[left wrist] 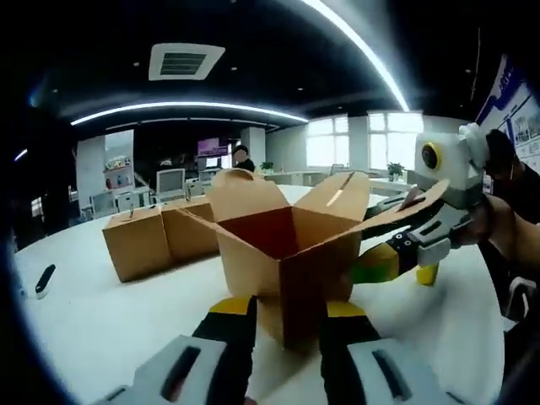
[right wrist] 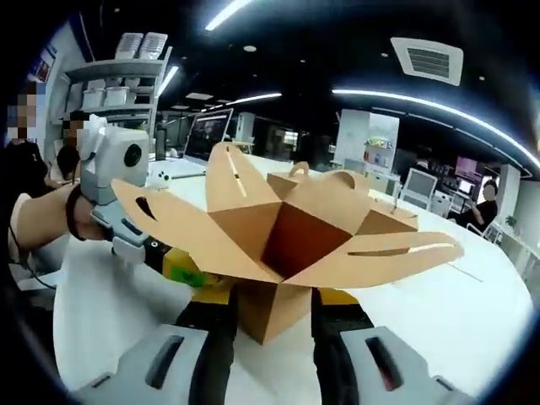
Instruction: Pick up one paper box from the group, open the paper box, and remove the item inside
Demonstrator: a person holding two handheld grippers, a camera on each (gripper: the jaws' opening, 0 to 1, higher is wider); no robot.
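Broadly, the white table (left wrist: 101, 321) carries the open paper box (left wrist: 291, 253) at centre, flaps spread. Closed boxes (left wrist: 160, 236) sit at its ten o'clock. At six o'clock, the left gripper (left wrist: 287, 325) pinches the box's lower corner. In the right gripper view, the right gripper (right wrist: 272, 314) likewise clamps the box's base.

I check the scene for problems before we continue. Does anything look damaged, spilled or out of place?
Nothing stands out. The open paper box sits on the white table with its four flaps spread wide, as expected for opening. The closed boxes behind it look intact. I see no spill or tear.
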